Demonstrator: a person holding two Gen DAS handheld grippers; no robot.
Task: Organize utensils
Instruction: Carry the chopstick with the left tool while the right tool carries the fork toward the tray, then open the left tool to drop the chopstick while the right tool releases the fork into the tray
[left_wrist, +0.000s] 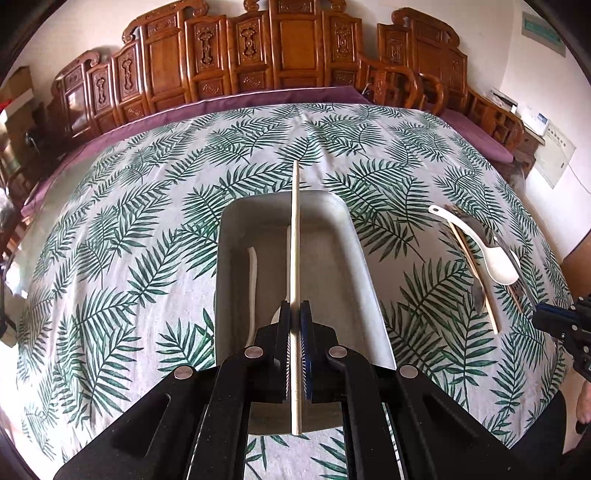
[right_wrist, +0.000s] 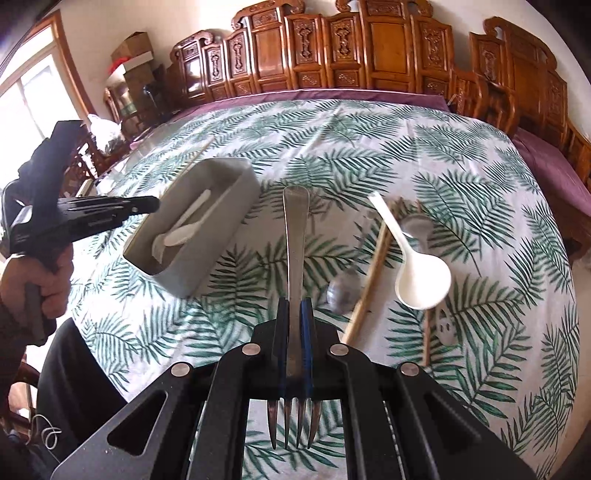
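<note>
My left gripper is shut on a pale chopstick and holds it above the grey box, which has white spoons inside. My right gripper is shut on a metal fork, tines toward the camera, above the leaf-print cloth. The grey box lies to its left with white spoons in it. A white spoon, chopsticks and metal utensils lie in a pile to the right of the fork. The left gripper also shows by the box.
The pile of spoon, chopsticks and metal pieces lies right of the box in the left wrist view. The right gripper shows at the right edge. Carved wooden chairs line the far side of the table.
</note>
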